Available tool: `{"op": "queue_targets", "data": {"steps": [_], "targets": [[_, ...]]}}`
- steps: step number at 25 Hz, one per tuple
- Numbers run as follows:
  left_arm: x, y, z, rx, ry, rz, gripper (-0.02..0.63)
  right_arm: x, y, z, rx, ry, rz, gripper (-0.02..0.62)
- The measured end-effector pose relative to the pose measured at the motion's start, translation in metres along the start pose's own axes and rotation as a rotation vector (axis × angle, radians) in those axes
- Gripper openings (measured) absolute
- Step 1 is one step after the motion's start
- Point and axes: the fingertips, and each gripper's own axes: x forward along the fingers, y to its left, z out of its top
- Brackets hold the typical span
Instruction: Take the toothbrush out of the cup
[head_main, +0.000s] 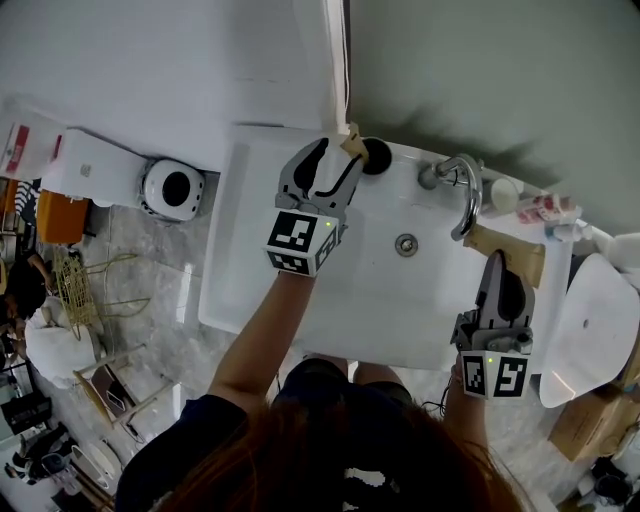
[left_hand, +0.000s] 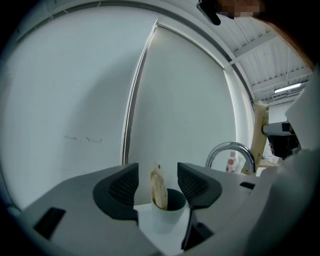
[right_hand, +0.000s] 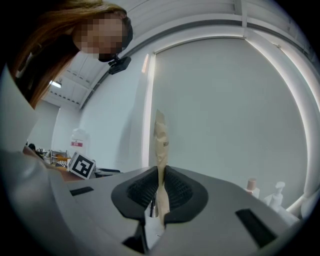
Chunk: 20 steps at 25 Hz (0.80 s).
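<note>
A white cup (head_main: 377, 156) with a dark inside stands on the sink's back rim; in the left gripper view the cup (left_hand: 167, 212) holds a tan paper-wrapped toothbrush (left_hand: 159, 189) that leans left. My left gripper (head_main: 335, 162) is open, its jaws on either side of that toothbrush's top (head_main: 352, 144) without touching it; its pads (left_hand: 124, 187) stand well apart. My right gripper (head_main: 497, 268) is over the sink's right side, shut on a second tan paper-wrapped toothbrush (head_main: 512, 256). The right gripper view shows this wrapper (right_hand: 161, 145) upright and pinched between the pads (right_hand: 142, 192).
The chrome faucet (head_main: 463, 188) curves over the white basin (head_main: 380, 300) with its drain (head_main: 406, 244). Small bottles (head_main: 545, 208) sit at the back right. A white toilet lid (head_main: 592, 322) lies to the right, a round white appliance (head_main: 172, 188) on the floor to the left.
</note>
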Motion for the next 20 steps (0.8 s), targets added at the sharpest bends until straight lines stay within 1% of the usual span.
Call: {"op": "queue_targets", "data": {"steps": [2,7,10,11,12,14,15,16,20], "targets": [[0.011,0.002,-0.006,-0.015,0.011,0.002,0.241,0.004,-0.001,-0.003,0.0,0.004,0.003,0.049],[0.04,0.002,-0.022,-0.074,0.038,-0.031,0.242,0.006,-0.008,-0.008,-0.001,0.015,-0.001,0.05],[0.052,0.004,-0.027,-0.086,0.039,-0.017,0.241,0.004,-0.013,-0.011,-0.002,0.021,-0.007,0.049],[0.054,0.004,-0.027,-0.077,0.039,-0.011,0.23,0.003,-0.015,-0.011,-0.002,0.023,-0.009,0.049],[0.055,0.003,-0.026,-0.062,0.039,-0.009,0.201,0.001,-0.018,-0.011,-0.001,0.024,-0.013,0.049],[0.057,0.0,-0.024,-0.029,0.037,-0.012,0.111,-0.001,-0.022,-0.011,0.0,0.024,-0.018,0.049],[0.058,-0.002,-0.023,-0.013,0.035,-0.013,0.087,-0.002,-0.023,-0.011,0.0,0.023,-0.02,0.049],[0.058,-0.003,-0.021,0.004,0.031,-0.014,0.069,-0.003,-0.024,-0.011,0.001,0.022,-0.021,0.049],[0.056,-0.009,-0.007,0.043,-0.001,-0.014,0.047,-0.007,-0.027,-0.008,0.004,0.012,-0.024,0.049]]}}
